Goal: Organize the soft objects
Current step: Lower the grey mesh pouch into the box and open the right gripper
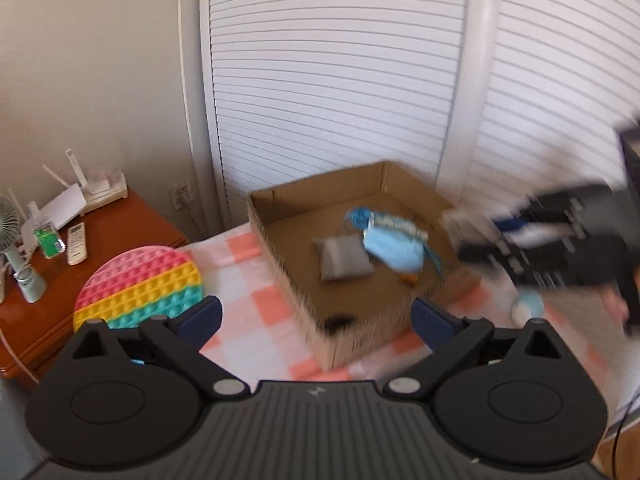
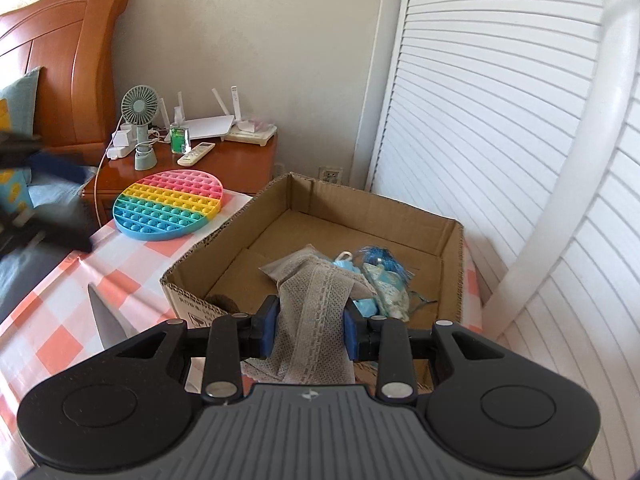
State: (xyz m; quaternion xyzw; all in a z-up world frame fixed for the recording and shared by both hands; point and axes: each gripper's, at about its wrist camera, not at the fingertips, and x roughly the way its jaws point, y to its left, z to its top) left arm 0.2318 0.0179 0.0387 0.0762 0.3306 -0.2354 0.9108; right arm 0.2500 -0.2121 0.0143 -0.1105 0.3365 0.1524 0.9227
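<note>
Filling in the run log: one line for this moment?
left tongs: open, empty | right tongs: shut on grey cloth | cardboard box: blue doll inside

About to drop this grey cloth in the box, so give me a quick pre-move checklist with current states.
1. Right hand-held gripper clamped on the grey cloth: ok.
2. Cloth over the cardboard box: ok.
3. Free floor left in the box: ok.
4. Left hand-held gripper open and empty: ok.
5. Blue plush toy settled in the box: cannot tell, blurred.
6. Rainbow pop mat still outside the box: not ok.
</note>
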